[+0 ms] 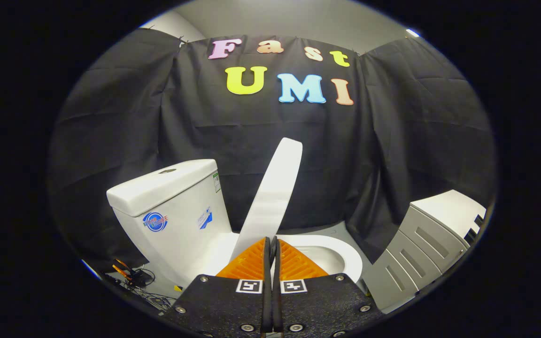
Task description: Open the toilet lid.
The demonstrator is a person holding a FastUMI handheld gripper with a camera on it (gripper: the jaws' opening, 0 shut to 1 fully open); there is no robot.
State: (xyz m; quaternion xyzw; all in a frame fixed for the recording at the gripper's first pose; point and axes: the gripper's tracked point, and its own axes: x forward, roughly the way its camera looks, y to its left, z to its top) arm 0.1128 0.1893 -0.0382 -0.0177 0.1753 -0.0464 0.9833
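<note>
One lid, raised partway, gripper closed beneath it.

Toilet lid (274, 188) stands tilted up from the bowl (341, 256), leaning toward the tank (172, 211), seen edge-on just beyond the fingers. Gripper (273, 249) fingers are pressed together; whether they pinch the lid's lower edge is unclear. Lid looks like rigid, smooth plastic: light, stiff, likely slippery, swinging on its hinge. Best contact is probably the free rim, pushed rather than squeezed. Grey cabinet (428, 244) stands beside the bowl.
</note>
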